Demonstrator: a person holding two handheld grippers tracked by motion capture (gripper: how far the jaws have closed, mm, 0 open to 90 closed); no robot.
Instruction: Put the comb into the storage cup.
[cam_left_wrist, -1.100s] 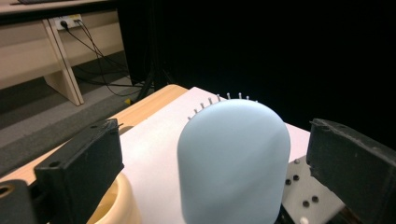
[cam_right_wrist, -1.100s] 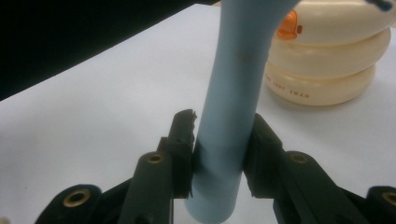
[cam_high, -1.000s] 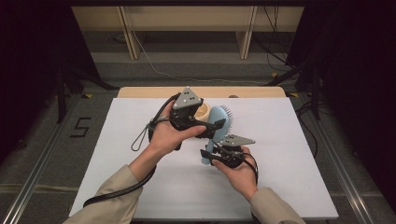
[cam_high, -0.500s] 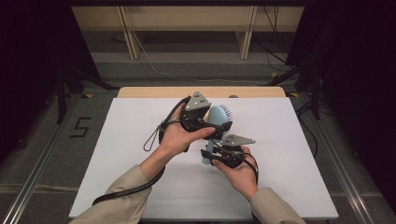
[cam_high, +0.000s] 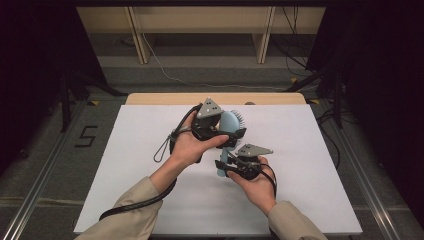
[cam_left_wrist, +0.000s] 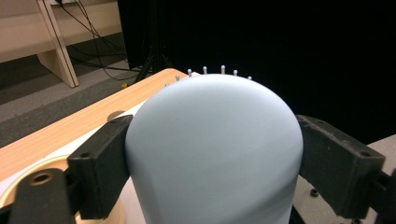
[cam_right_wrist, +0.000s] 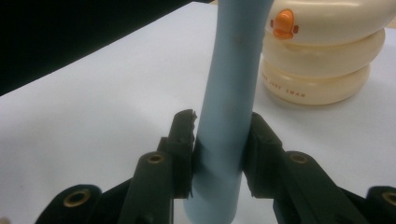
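A light blue hairbrush (cam_high: 229, 121) is held up above the white table, bristles facing away from me. My right gripper (cam_high: 222, 165) is shut on its round handle (cam_right_wrist: 229, 93), the pads pressing both sides low on the shaft. My left gripper (cam_high: 231, 131) reaches in from the left, and its jaws have just been closing. They now touch both sides of the smooth back of the brush head (cam_left_wrist: 215, 149). Bristle tips (cam_left_wrist: 222, 69) stick up behind the head.
A cream ring-shaped toy (cam_right_wrist: 322, 60) with an orange beak stands on the table just behind the handle. The white table top (cam_high: 305, 190) has a wooden far edge (cam_high: 150, 98). Dark stands and cables lie on the floor beyond it.
My left gripper has shifted right and come around the brush head, and its jaws have drawn in against it. The right gripper has kept still on the handle.
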